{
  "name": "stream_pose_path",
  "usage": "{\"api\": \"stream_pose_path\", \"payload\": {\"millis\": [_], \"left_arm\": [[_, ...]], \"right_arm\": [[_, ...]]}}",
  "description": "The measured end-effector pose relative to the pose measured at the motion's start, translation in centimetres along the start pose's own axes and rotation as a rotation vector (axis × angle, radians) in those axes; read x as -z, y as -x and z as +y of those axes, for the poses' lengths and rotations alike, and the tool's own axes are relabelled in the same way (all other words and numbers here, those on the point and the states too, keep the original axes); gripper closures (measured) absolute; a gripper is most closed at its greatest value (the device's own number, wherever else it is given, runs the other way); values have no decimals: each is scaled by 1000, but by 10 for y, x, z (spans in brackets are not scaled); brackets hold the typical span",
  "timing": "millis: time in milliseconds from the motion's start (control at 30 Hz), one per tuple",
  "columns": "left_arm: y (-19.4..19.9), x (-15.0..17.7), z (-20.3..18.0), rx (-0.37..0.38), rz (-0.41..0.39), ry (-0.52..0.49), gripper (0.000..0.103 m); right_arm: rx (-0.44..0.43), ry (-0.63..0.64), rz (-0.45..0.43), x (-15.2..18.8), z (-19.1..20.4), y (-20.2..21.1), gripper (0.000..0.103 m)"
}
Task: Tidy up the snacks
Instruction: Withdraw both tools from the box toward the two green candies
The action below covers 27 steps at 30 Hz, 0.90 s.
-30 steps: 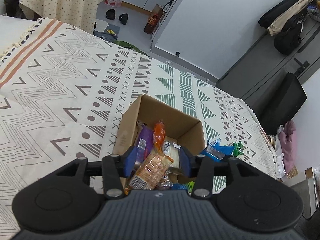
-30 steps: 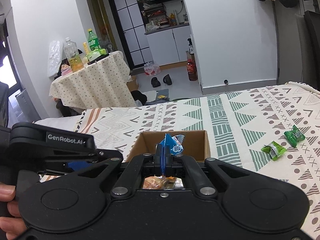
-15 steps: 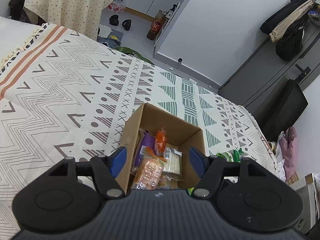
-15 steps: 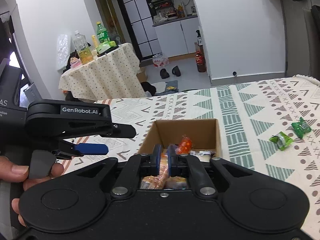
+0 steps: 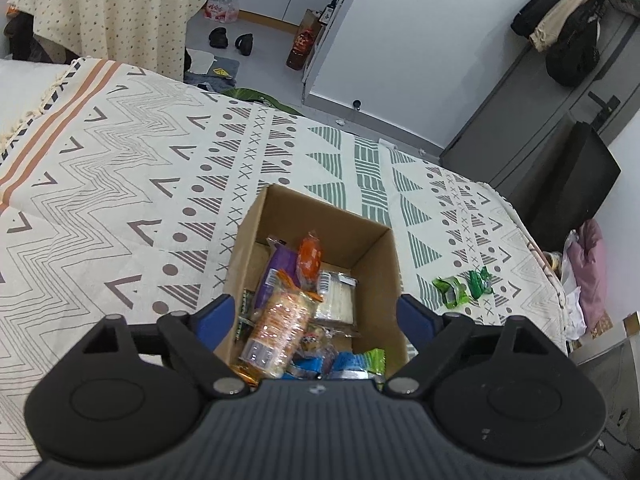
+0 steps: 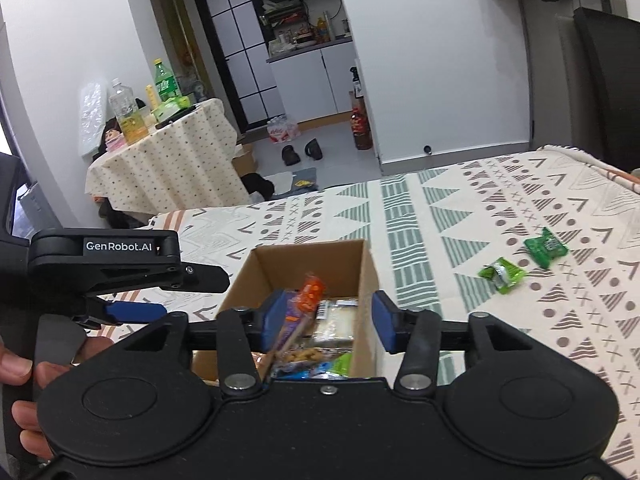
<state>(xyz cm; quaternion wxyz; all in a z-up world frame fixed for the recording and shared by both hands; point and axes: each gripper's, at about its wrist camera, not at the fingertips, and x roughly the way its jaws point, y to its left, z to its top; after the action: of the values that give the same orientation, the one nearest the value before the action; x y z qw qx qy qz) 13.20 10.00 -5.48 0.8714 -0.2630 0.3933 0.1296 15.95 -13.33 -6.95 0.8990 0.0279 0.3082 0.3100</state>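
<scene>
A brown cardboard box [image 5: 374, 258] [image 6: 370, 268] sits on the patterned bedspread, holding several snack packets: an orange one [image 5: 310, 256] [image 6: 311, 291], a purple one [image 5: 276, 272], a clear cracker pack [image 5: 276, 324]. Two green candies [image 5: 464, 286] [image 6: 502, 274] lie on the cloth to the box's right. My left gripper [image 5: 316, 318] hangs open above the box with nothing between its fingers. My right gripper [image 6: 326, 322] is open over the box too, empty. The left gripper's body [image 6: 120, 256] shows at the left of the right wrist view, held by a hand [image 6: 24, 364].
The bedspread [image 5: 120, 184] stretches wide to the left of the box. Beyond the bed's far edge are a floor with shoes [image 6: 302, 152], a cloth-covered table with bottles [image 6: 160, 168], a white wall and a dark chair [image 5: 576, 184].
My right gripper let go of the blue packet into the box and opened. My left gripper opened wider and both pulled back and up from the box.
</scene>
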Motion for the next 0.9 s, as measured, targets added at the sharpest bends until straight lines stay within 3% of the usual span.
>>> {"api": "stream_pose_path", "payload": {"millis": [233,567,900], "left_arm": [[7,9,-27,-21,-3,-73,7],[12,26,-52,-66,18,-136,0],[12,38,-77,-87,16,-171,0]], "right_arm": [[21,-23,-4,0,-18,14,40],[23,-73,39,5,-47,27,7],[38,-67,25,10,-70,48,0]]}}
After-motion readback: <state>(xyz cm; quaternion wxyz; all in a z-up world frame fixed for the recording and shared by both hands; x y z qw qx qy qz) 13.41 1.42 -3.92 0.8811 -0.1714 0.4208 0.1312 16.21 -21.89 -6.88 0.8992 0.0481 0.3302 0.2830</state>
